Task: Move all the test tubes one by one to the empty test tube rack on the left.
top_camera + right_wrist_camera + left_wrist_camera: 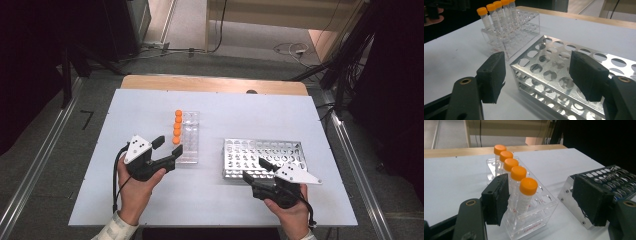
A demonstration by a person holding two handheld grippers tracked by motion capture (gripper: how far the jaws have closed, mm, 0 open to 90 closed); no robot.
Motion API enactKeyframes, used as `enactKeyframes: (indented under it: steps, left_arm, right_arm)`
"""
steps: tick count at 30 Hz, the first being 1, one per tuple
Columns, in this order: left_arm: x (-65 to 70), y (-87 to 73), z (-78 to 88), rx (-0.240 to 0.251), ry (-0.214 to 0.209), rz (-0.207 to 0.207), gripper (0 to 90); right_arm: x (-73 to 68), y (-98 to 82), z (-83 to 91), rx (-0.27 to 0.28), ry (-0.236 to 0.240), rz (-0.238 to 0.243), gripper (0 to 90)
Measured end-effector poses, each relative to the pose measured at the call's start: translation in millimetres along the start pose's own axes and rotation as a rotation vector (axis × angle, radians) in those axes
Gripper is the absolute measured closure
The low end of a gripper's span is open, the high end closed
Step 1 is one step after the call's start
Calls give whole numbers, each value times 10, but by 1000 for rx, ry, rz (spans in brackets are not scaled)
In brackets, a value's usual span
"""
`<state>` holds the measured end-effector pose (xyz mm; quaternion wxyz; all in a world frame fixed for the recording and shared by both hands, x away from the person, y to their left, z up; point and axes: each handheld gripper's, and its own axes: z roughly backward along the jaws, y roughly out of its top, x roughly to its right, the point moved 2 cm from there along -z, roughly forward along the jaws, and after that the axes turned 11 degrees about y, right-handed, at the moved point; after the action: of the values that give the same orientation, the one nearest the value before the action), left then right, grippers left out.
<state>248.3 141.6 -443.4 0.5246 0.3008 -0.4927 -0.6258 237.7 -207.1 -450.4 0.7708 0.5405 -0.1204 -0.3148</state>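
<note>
Jaws on the left gripper [544, 202] sit released around the nearest orange-capped tube [525, 195] at mid-frame, probably lining up a grab, while the right gripper [541, 75] hangs wide open over the metal rack [564, 82].

Even, soft light on the white table [150, 200] — dark, murky edges; gripper views slightly soft up close.

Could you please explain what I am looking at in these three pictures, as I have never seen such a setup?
A person sits at a white table with hand-held black two-jaw tongs in each hand. One picture looks down from above; the other two come from cameras riding on the tongs. The left tongs stand open around the nearest of five orange-capped clear plastic tubes in a clear plastic rack. The right tongs stand open at an empty perforated metal rack. Nothing is gripped.
</note>
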Motion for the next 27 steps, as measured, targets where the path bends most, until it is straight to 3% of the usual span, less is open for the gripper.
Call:
enactKeyframes:
  steps: [7,14,27]
  left_arm:
    - [-119,-96,90,41,70,-6,245]
    - [-243,-199,150,14,83,15,231]
    - [-397,-294,289,8,113,30,212]
  right_arm:
    - [114,-24,59,-3,-32,-15,269]
    - [219,-46,125,-1,-62,-33,248]
    - [395,-101,337,14,-125,-60,217]
